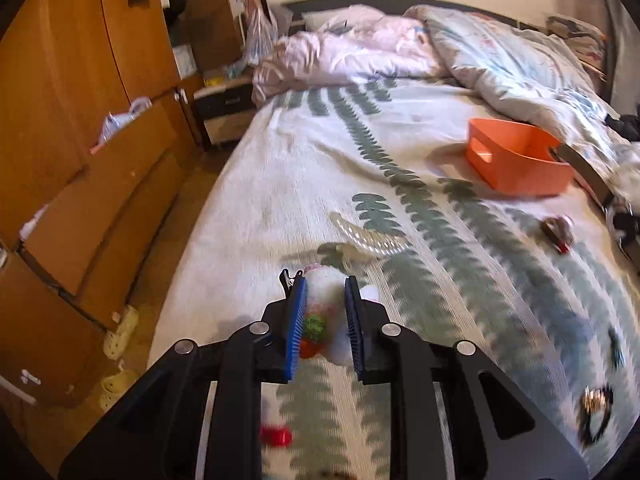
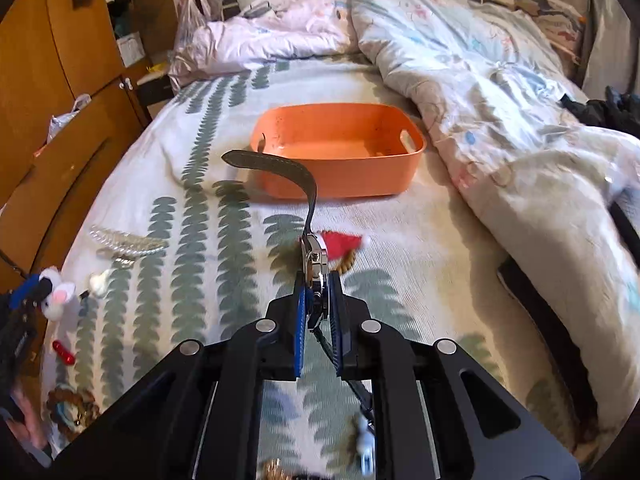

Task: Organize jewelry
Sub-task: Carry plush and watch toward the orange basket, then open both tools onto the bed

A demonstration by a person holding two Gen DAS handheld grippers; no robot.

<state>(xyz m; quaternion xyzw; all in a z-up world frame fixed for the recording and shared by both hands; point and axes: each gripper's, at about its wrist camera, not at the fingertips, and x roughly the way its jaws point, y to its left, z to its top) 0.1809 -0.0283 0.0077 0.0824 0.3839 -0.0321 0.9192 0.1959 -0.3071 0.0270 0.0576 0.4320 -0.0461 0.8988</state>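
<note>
My left gripper (image 1: 325,280) is shut on a white plush hair clip (image 1: 326,312) with green and red trim, held above the bed. It also shows in the right wrist view (image 2: 58,294) at the far left. My right gripper (image 2: 318,282) is shut on a wristwatch (image 2: 316,264); its dark strap (image 2: 280,170) arcs up toward the orange basket (image 2: 340,172). The basket (image 1: 516,170) stands empty on the bedspread. A clear comb-like hair piece (image 2: 128,242) lies left of centre. A small red Santa-hat clip (image 2: 342,242) lies just beyond the watch.
Loose pieces lie on the bedspread: a red clip (image 2: 64,352), a small white piece (image 2: 98,282), a dark ornament (image 1: 558,232), a black and gold piece (image 1: 596,410). A crumpled duvet (image 2: 500,92) fills the right and far side. Wooden wardrobes (image 1: 80,120) stand left of the bed.
</note>
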